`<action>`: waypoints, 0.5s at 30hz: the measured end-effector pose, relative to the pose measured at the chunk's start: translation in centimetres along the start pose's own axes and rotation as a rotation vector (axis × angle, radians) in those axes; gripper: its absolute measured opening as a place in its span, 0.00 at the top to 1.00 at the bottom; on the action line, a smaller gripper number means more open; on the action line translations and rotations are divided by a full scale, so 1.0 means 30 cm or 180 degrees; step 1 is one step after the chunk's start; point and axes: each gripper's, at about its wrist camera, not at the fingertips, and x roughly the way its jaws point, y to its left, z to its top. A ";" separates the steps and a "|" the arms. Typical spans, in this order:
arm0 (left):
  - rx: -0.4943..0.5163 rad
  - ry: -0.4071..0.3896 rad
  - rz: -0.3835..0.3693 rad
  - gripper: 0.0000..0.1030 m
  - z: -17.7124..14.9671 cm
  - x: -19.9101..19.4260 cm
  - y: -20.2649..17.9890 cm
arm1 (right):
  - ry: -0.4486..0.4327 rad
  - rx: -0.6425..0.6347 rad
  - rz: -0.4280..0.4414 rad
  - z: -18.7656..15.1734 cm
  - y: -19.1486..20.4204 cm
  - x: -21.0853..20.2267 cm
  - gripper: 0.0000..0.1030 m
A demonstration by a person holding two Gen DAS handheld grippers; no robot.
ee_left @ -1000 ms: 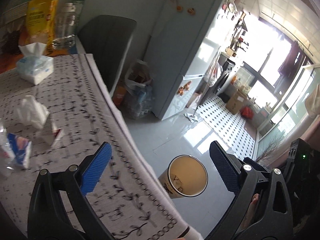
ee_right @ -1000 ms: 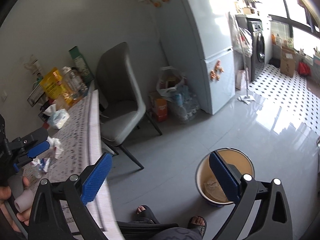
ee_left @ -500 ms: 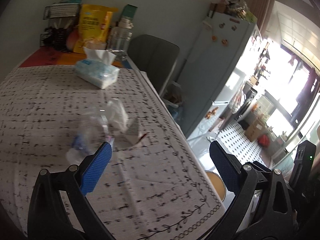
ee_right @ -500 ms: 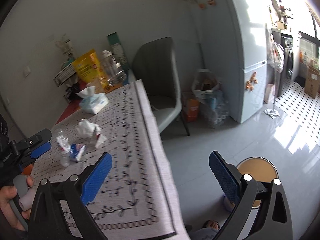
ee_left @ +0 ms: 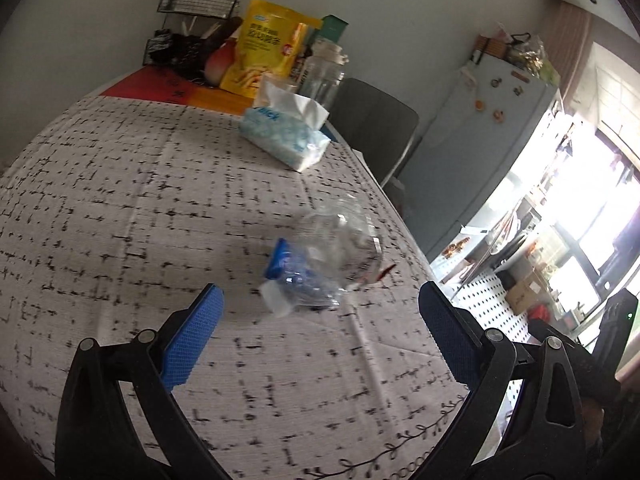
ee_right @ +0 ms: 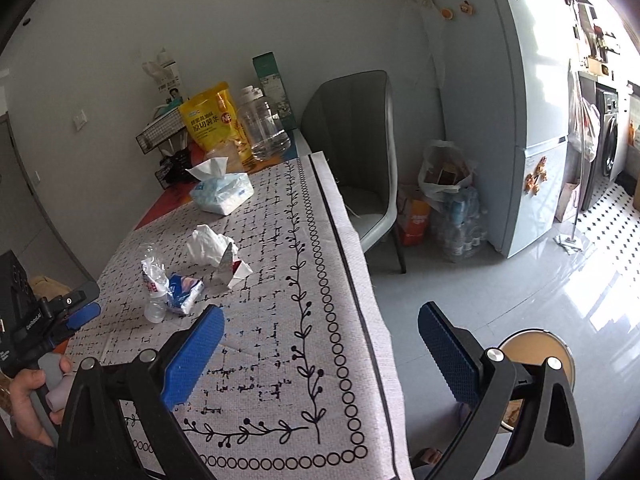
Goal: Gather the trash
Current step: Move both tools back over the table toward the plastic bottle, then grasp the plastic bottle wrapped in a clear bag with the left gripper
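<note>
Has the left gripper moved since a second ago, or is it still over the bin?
Yes. The left gripper has swung off the floor bin and onto the table, now facing the crushed plastic bottle, jaws open and empty.

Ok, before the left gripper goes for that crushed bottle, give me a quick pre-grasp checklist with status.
1. Left gripper open and empty: ok.
2. Crushed plastic bottle ahead between the jaws' line: ok, slightly blurred in the left wrist view.
3. Blue wrapper touching the bottle, so it may get dragged: not ok.
4. Right gripper open, clear of the trash: ok.
5. Bin on the floor beside the table, open: ok.
6. Bottle capped or empty: cannot tell.
</note>
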 end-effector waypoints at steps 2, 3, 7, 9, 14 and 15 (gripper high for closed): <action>-0.0059 -0.0025 -0.0016 0.07 0.007 -0.004 0.029 | 0.0016 -0.0001 0.0021 -0.004 0.005 0.015 0.07; -0.0080 -0.0026 -0.0023 0.08 0.008 -0.003 0.039 | 0.0033 -0.0011 0.0024 -0.007 0.007 0.023 0.07; -0.0112 -0.0008 -0.0028 0.19 0.024 0.018 0.061 | 0.0160 -0.0088 0.0000 -0.009 0.044 0.067 0.12; -0.0047 0.0102 -0.0008 0.21 0.030 0.062 0.054 | 0.0128 -0.0112 0.0051 -0.008 0.062 0.065 0.12; -0.0004 0.0221 -0.0011 0.23 0.029 0.134 0.009 | 0.0108 -0.0153 0.0135 -0.032 0.070 0.084 0.12; 0.0017 0.0231 -0.0002 0.23 0.030 0.143 0.000 | 0.0159 -0.0155 0.0125 -0.038 0.064 0.097 0.12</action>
